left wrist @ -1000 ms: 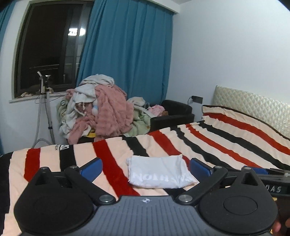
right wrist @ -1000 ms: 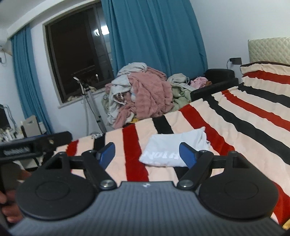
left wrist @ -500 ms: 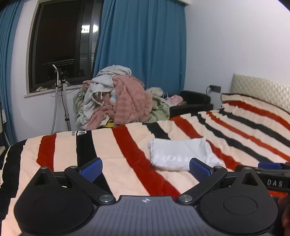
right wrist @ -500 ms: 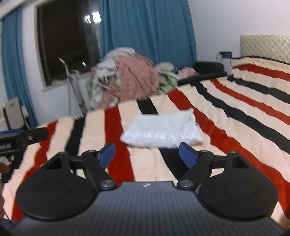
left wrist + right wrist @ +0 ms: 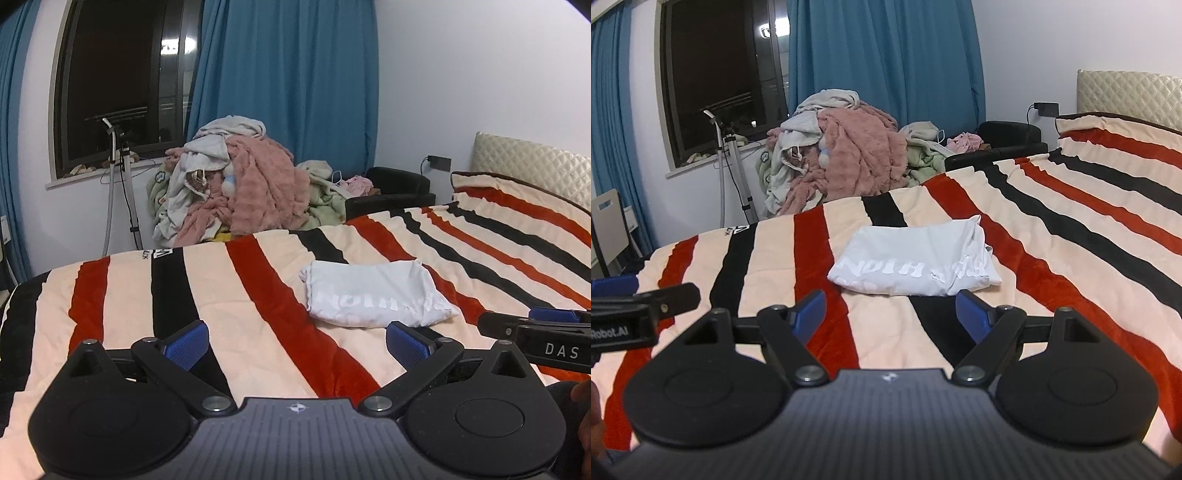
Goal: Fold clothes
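Note:
A folded white T-shirt with white lettering (image 5: 373, 295) lies flat on the striped bedspread (image 5: 236, 295); it also shows in the right wrist view (image 5: 916, 258). My left gripper (image 5: 297, 341) is open and empty, held above the bed short of the shirt and to its left. My right gripper (image 5: 890, 314) is open and empty, just short of the shirt's near edge. The right gripper's side shows at the right edge of the left wrist view (image 5: 535, 328), and the left gripper's side shows at the left edge of the right wrist view (image 5: 639, 310).
A big pile of unfolded clothes and a pink blanket (image 5: 240, 192) sits beyond the bed's far edge, beside a black armchair (image 5: 395, 188). A stand (image 5: 122, 184), a dark window and blue curtains are behind. The padded headboard (image 5: 532, 170) is at the right.
Both grippers have shifted to the left and drawn back slightly from the shirt; the shirt now sits further right in the left wrist view. Both stay open. The shirt has not moved.

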